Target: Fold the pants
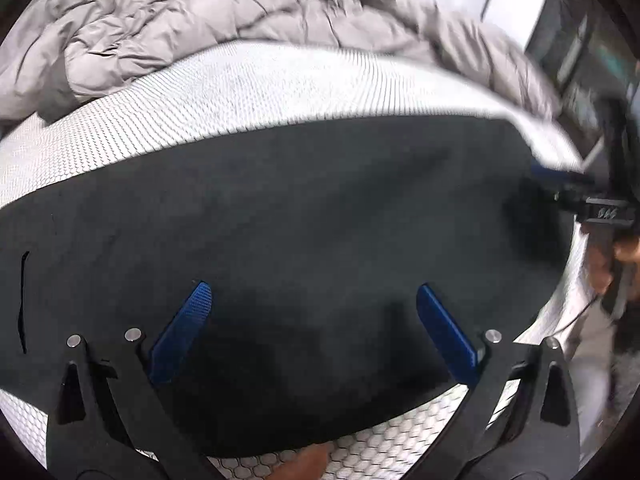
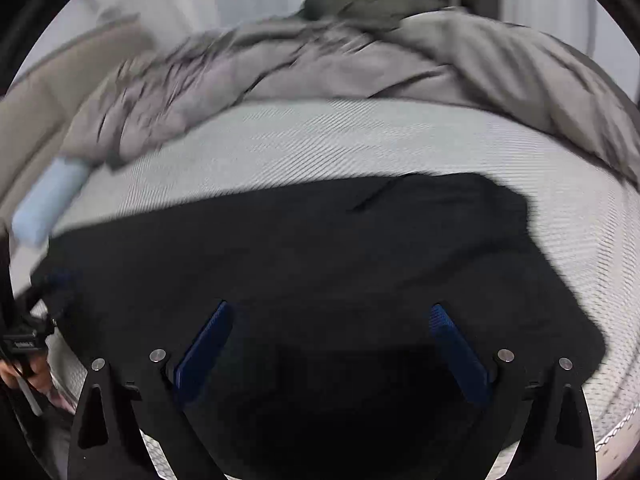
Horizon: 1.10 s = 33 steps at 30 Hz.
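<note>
Black soft-fabric pants (image 1: 280, 208), lying flat in a folded slab on a white mattress with a tiny honeycomb-pattern cover (image 1: 248, 80), front edge close to the near side of the bed. Left gripper with blue ribbed pads on black arms (image 1: 312, 292) spread wide above the dark cloth, nothing pinched between the pads, can't tell if the tips brush the fabric. Right gripper, same blue pads and black arms (image 2: 330, 312), also gaping wide over the pants (image 2: 320, 248), nothing clamped. Also visible at the right edge of the left view, blurry, with a hand (image 1: 612, 260) on it. Crumpled grey puffy duvet (image 1: 180, 28) bunched along the far side of the mattress. Pale blue roll-shaped thing (image 2: 48, 204) at the left of the right view, too smeared to identify. Beige headboard-ish panel (image 2: 52, 80) behind it, whitish wall further back.
</note>
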Available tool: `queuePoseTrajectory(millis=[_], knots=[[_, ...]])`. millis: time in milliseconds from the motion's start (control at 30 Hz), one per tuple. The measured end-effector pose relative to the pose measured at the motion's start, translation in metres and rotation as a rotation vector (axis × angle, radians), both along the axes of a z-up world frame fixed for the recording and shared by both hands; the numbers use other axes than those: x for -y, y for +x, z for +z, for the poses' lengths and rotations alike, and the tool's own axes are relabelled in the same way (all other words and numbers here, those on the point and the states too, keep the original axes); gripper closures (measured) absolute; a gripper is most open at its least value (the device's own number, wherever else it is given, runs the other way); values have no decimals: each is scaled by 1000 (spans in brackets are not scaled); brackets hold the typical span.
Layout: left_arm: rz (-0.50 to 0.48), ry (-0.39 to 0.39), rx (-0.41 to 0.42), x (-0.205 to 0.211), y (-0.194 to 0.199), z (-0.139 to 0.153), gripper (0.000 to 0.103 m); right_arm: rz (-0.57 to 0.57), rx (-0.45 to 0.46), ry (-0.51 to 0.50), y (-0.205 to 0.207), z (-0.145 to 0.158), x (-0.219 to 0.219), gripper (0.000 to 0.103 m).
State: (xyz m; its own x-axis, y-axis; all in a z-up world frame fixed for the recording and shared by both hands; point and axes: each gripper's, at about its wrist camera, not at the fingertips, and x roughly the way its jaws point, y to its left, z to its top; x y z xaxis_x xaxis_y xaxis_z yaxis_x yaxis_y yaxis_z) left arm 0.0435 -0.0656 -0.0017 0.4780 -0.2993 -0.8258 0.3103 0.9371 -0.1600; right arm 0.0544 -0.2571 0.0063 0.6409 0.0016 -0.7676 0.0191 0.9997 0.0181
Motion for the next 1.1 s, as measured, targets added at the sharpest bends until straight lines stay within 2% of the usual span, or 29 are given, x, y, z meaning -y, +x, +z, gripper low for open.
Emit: queuePoseTrajectory(millis=[100,200,267,333,367,400,433,500,567,600,700,800,900,1000,1100], knots=[[1,96,-29,0,1,-20,1,105,-43,-8,17,-17,-42,3],[7,53,-38,-13,4,-26,1,143,-111,-25,22,-40,-56,3],[29,78,-26,-24,0,-30,1,159,-106,-109,15,-48,-47,3],[53,62,-26,-38,0,-33,1,96,-66,-219,-3,-48,-17,3],[62,63,-23,-41,-1,-33,1,24,-26,-271,-19,-46,8,3],[73,71,-22,-44,-2,-33,1,-59,16,-273,-37,-44,39,3],[75,69,-22,-45,-3,-33,1,-110,39,-213,-54,-44,69,4],[96,82,-25,-45,0,-30,1,-267,34,-195,-74,-43,118,3],[109,99,-23,-42,-2,-19,1,-257,61,-128,-84,-38,132,3],[102,82,4,-36,-5,-7,1,-261,74,-129,-88,-35,129,3],[-26,22,72,5,-13,21,1,-201,135,-128,-101,-16,99,3],[-145,61,23,53,8,17,1,-60,136,-131,-79,-6,50,1],[-160,142,-72,80,39,-9,1,44,41,-135,-31,-25,18,1],[-139,102,-92,60,46,-25,1,23,-34,-105,-1,-48,30,2],[-100,89,-97,25,52,-25,1,-42,-11,-94,-5,-42,77,5]])
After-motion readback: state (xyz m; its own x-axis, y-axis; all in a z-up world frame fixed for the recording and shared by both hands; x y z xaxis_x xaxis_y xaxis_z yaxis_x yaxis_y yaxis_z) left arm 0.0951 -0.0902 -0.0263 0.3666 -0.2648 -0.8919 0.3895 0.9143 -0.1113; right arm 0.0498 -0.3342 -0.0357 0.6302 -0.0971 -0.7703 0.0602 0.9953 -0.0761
